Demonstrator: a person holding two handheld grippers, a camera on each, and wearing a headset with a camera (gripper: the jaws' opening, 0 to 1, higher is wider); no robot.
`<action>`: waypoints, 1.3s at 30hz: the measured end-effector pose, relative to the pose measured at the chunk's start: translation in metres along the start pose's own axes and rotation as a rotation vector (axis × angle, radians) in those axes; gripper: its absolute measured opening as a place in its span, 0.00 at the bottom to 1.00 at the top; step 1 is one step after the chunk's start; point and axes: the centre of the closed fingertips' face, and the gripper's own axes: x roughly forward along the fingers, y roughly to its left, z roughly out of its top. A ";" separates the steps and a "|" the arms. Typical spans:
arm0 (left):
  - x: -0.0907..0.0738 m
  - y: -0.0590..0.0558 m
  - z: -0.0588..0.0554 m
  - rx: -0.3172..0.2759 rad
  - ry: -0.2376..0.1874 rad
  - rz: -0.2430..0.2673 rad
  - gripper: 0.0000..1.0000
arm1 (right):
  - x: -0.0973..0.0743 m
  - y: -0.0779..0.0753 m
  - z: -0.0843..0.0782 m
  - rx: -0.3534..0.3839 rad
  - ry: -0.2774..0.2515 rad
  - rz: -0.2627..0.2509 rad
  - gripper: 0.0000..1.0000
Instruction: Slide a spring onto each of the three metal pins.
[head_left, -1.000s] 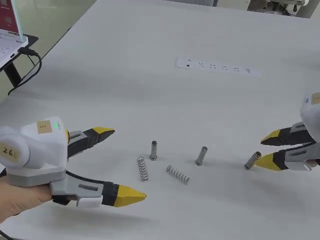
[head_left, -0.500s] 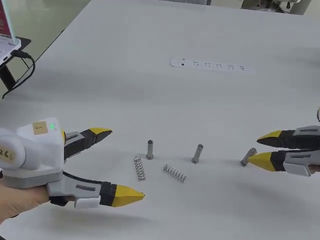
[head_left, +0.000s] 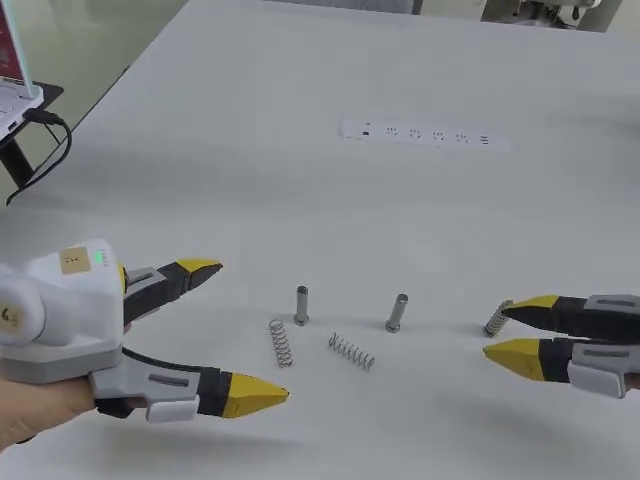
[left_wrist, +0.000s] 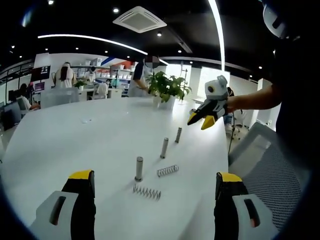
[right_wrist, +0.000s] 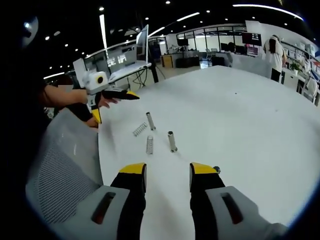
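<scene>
Two bare metal pins (head_left: 302, 305) (head_left: 398, 312) stand upright on the white table (head_left: 300, 190). A third pin (head_left: 496, 318) at the right wears a spring and leans a little. Two loose springs (head_left: 281, 342) (head_left: 351, 351) lie in front of the bare pins. My right gripper (head_left: 505, 328) is open and holds nothing, its upper fingertip just beside the sprung pin. My left gripper (head_left: 245, 330) is wide open at the lower left, apart from the springs. In the left gripper view the pins (left_wrist: 139, 168) (left_wrist: 164, 148) and springs (left_wrist: 167, 170) (left_wrist: 146, 190) lie ahead of the jaws.
A white power strip (head_left: 415, 133) lies across the far middle of the table. At the far left a laptop (head_left: 12, 60) sits on a stand beyond the table's edge, with a black cable (head_left: 50, 140) hanging from it.
My right gripper has dropped back toward me, so the sprung pin now sits by its upper fingertip instead of its lower one. The left gripper has barely moved.
</scene>
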 end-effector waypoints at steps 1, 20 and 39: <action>0.000 0.000 0.000 -0.001 -0.001 0.000 0.98 | 0.000 0.001 0.000 0.008 -0.009 0.002 0.32; -0.004 -0.003 0.002 -0.005 0.004 -0.009 0.98 | 0.011 0.020 -0.008 0.058 -0.001 0.035 0.33; -0.008 -0.003 0.000 -0.011 0.004 -0.003 0.98 | 0.055 0.045 0.005 -0.090 0.123 0.128 0.30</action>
